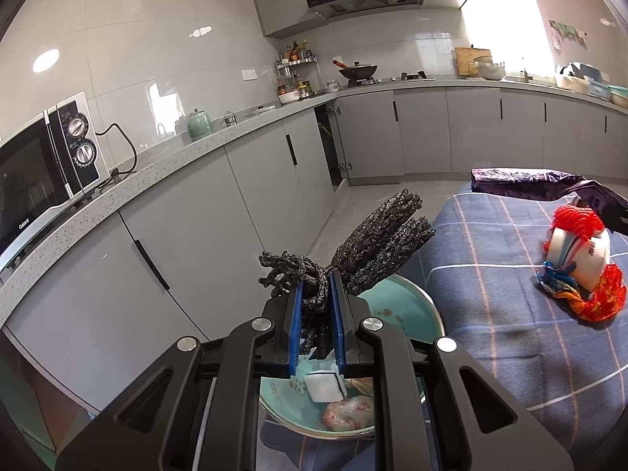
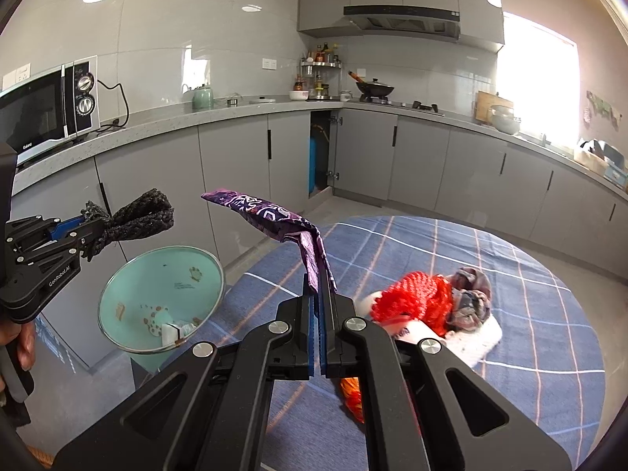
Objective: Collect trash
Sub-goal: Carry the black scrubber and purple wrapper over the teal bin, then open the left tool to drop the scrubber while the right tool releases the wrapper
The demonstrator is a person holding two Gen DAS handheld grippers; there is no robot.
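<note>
Carrying step: left gripper (image 1: 318, 294) fingers clench a black mesh scrap (image 1: 376, 243); right gripper (image 2: 318, 314) pinches a purple wrapper (image 2: 271, 214). Next, probably release both into the turquoise bin (image 2: 117, 294).

Both jaws are clamped: the left hand-held gripper (image 1: 317, 274) and right hand-held gripper (image 2: 318, 294) are angled slightly downward.
</note>
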